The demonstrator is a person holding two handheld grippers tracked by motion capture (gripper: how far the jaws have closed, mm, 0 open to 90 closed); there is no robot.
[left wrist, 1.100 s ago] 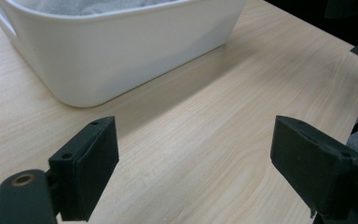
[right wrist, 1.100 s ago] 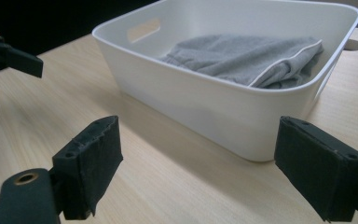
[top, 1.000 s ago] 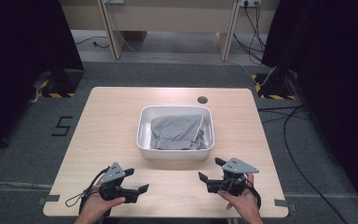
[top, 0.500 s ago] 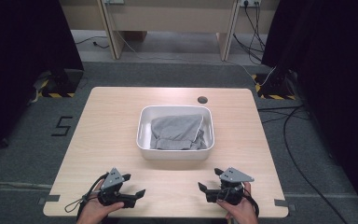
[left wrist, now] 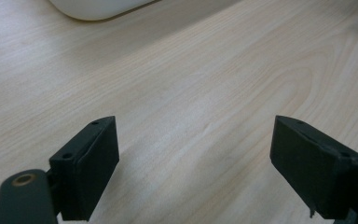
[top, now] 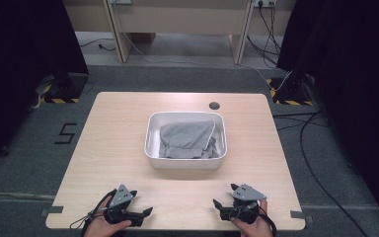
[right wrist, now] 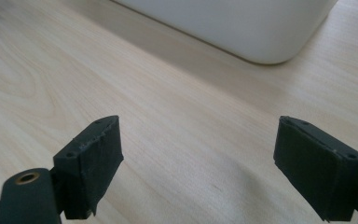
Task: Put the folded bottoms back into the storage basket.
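Both grippers sit at the near edge of the table (top: 103, 128), jaws spread wide and empty. Left gripper (top: 137, 213) at 7 o'clock from table centre, right gripper (top: 223, 206) at 5 o'clock. Neither touches anything; both are well apart from the tub.

Grey cloth (top: 186, 140) lies bunched inside the white tub (top: 150, 136), at table centre, roughly 12 o'clock from the midpoint between the grippers. Tub's near wall shows in the right gripper view (right wrist: 242, 28) at 12–1 o'clock, and its corner in the left gripper view (left wrist: 98, 7) at 11 o'clock.

Cloth looks like a soft knit garment, plain mid-grey, loosely folded, with a fold ridge across the top and a dark edge at its 4 o'clock corner. It fills most of the tub floor.

Handling guess: light, limp, zero stiffness, so it will drape and stretch once lifted. Not fragile, not slippery. Best hold is probably a raised fold or a free edge near the tub's 6 o'clock rim, pinching through the layers. Tub is light, may slide if the cloth snags.
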